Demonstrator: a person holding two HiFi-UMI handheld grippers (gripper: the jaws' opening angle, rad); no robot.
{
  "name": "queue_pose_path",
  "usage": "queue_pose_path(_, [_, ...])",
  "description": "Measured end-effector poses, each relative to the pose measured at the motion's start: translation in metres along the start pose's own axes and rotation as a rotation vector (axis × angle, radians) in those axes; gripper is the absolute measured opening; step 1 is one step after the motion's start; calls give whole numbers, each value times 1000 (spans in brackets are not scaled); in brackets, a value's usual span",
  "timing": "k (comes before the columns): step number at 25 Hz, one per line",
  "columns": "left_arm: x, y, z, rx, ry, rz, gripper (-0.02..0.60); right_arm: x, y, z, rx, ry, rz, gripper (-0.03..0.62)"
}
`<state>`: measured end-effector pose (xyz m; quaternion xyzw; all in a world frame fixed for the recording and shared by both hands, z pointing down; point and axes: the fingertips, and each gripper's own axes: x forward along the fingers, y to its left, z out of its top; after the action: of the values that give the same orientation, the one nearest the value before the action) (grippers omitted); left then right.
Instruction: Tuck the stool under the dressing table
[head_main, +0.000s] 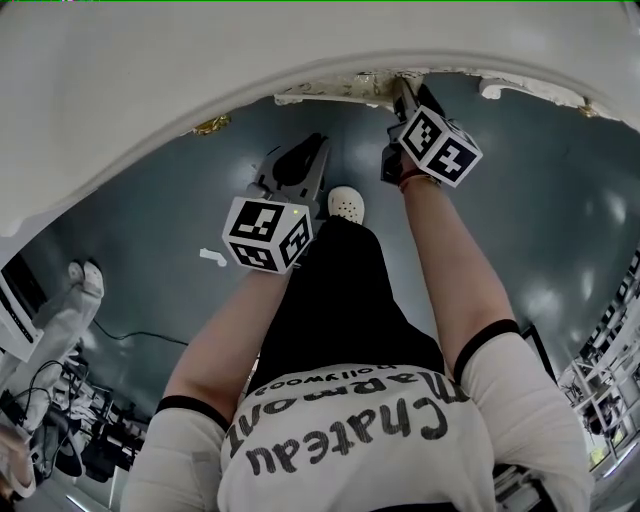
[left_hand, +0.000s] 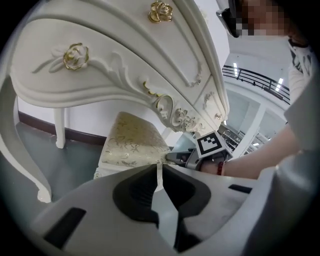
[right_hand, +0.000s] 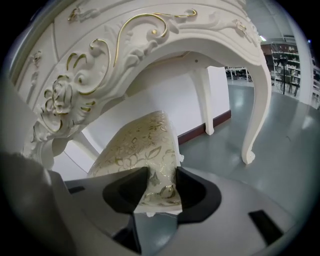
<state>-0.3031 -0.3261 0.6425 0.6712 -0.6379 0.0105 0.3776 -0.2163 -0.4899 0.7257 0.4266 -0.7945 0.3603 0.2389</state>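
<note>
Grey-green floor runs beneath the white dressing table, whose arch the stool already stands in. The right gripper pinches 1 padded seat corner, while the left gripper is closed on nothing. The cushion probably yields (frame stiff, fairly heavy), so the firm rim suits best. The right forearm reaches far forward, and the left hangs nearer the body.

Bright, even indoor light fills every view, and the grey floor carries soft pale glare patches. The dressing table washes out near white on top (its underside sits in mild shade). Wide lenses bend straight lines and darken both gripper views' corners. The stool stays sharp, while the nearest foreground looks soft.
</note>
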Motion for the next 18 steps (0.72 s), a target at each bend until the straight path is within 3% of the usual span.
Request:
queue_pose_path(13, [0,-12,10,-2,-89,-9,43,9,-15,13,-79,-83,-3,199])
queue_pose_path(18, [-2,-17,18,46,-108,-16,43,8,-19,18,-95,-130,-14,201])
